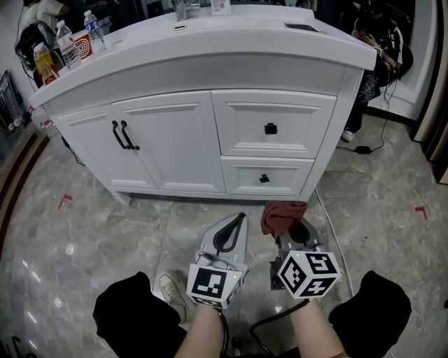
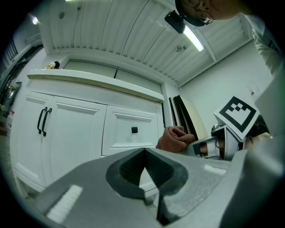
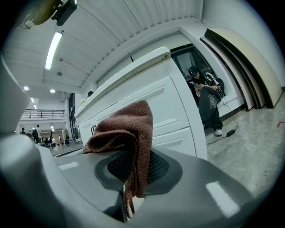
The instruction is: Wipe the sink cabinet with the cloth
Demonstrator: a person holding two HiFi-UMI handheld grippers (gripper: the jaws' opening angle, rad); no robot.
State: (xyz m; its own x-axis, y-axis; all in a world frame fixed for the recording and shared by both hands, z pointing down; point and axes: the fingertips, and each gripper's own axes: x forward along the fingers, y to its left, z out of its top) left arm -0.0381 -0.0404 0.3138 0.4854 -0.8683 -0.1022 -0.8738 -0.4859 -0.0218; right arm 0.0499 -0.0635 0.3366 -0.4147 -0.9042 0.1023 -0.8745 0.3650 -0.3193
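Observation:
The white sink cabinet (image 1: 175, 140) stands in front of me, with two doors with black handles at the left and two drawers with black knobs at the right. My right gripper (image 1: 290, 231) is low before the lower drawer, shut on a reddish-brown cloth (image 1: 282, 213) that bunches over its tips. In the right gripper view the cloth (image 3: 129, 129) hangs folded between the jaws of that gripper (image 3: 133, 178), with the cabinet (image 3: 169, 102) behind. My left gripper (image 1: 236, 222) hovers beside it, shut and holding nothing. The left gripper view shows its jaws (image 2: 144, 153) together, the cloth (image 2: 173, 139) at the right and the cabinet (image 2: 75, 129) ahead.
Water bottles (image 1: 68, 43) and a red packet stand on the countertop's left end, a faucet (image 1: 183, 8) at the back. A seated person (image 1: 378, 42) is behind the cabinet's right end, with a cable (image 1: 364, 149) on the floor. My shoe (image 1: 170, 290) and knees are below.

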